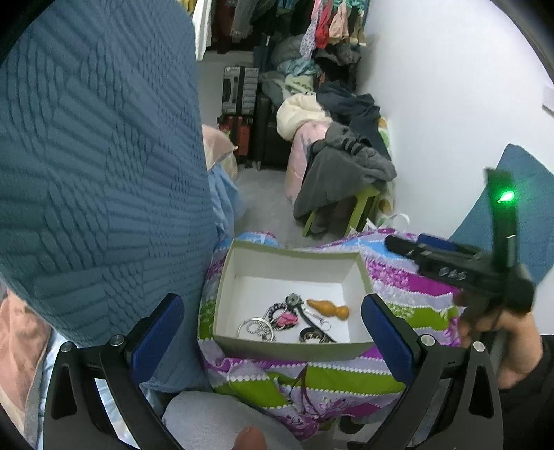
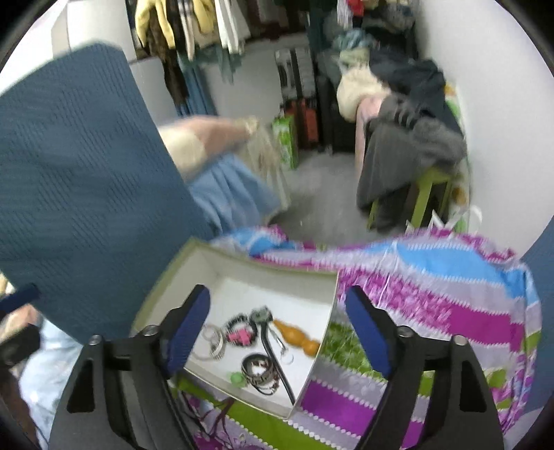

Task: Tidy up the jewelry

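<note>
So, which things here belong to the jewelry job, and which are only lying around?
Belongs to the job:
- box
- orange gourd-shaped pendant
- pink charm
- silver bangles
- dark bracelet
- left gripper, open
- right gripper, open

Just lying about:
- striped cloth under the box
- blue quilted cushion
- grey garment on the green stool
- hanging clothes

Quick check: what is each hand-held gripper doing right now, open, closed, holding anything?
Left hand-held gripper: open, empty, above the white cardboard box.
Right hand-held gripper: open, empty, over the same box.
</note>
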Available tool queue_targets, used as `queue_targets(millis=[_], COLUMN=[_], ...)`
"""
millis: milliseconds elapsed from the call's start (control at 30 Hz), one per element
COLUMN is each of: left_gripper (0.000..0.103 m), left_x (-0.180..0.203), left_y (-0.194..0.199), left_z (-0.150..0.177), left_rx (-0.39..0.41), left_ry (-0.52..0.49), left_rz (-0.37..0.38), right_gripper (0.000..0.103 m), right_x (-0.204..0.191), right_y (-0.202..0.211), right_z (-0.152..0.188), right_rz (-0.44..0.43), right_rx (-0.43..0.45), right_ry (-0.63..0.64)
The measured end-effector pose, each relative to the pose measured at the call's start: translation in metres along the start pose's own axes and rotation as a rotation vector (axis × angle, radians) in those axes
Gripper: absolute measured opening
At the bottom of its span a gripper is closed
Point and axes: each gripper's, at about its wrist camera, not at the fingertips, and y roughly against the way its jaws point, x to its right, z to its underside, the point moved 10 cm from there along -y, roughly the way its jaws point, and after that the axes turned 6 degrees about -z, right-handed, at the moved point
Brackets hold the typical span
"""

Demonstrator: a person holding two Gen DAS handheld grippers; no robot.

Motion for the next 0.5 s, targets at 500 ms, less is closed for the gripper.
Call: queue_targets(millis=[500], left_gripper=[0.102], left_x=[0.019], left_y=[0.066], left_z=[-0.029], left_rx=[0.089], left_ry=[-0.023], left_rz=[-0.038], right_gripper=[0.103], right_x=[-0.013], right_y=[0.127], right_z=[-0.038], right_rz=[0.092], right_rx=[0.24], right_ry=[0.053])
